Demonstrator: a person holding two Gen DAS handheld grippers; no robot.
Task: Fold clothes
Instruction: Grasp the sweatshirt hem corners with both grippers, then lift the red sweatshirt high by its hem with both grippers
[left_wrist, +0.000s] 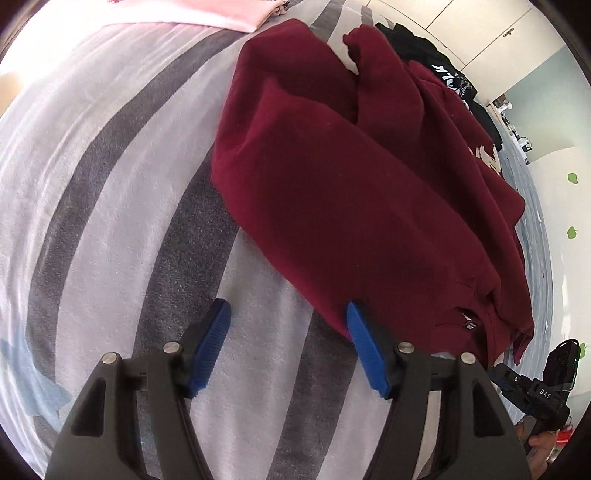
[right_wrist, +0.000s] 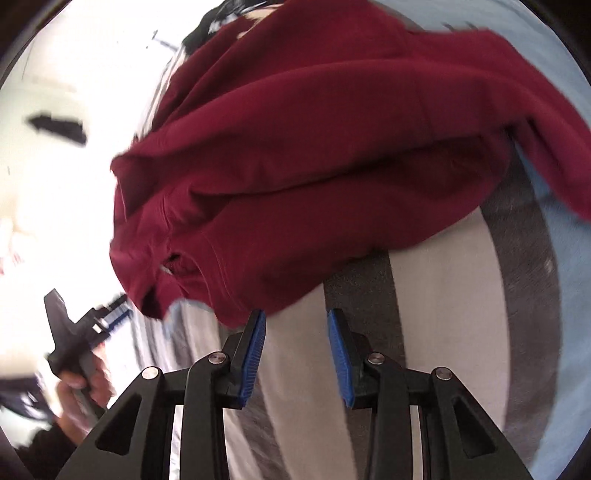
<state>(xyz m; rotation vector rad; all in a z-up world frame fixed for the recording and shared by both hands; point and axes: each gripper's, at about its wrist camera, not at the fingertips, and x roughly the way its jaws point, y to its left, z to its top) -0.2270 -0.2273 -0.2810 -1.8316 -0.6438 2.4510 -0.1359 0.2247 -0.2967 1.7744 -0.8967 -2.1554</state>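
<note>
A dark red sweatshirt lies partly folded on a grey and white striped bed cover. Its neck label shows near the near right corner. My left gripper hangs open just short of the garment's near edge, with nothing between its blue pads. In the right wrist view the same sweatshirt fills the upper frame, bunched at the collar. My right gripper is open just below its edge, empty. The left gripper shows there at lower left, held by a hand. The right gripper shows at the left view's lower right.
A black garment with white print lies beyond the sweatshirt. A folded pink cloth sits at the far left of the bed. White cupboards and a pale wall stand behind. The striped cover spreads bare to the right.
</note>
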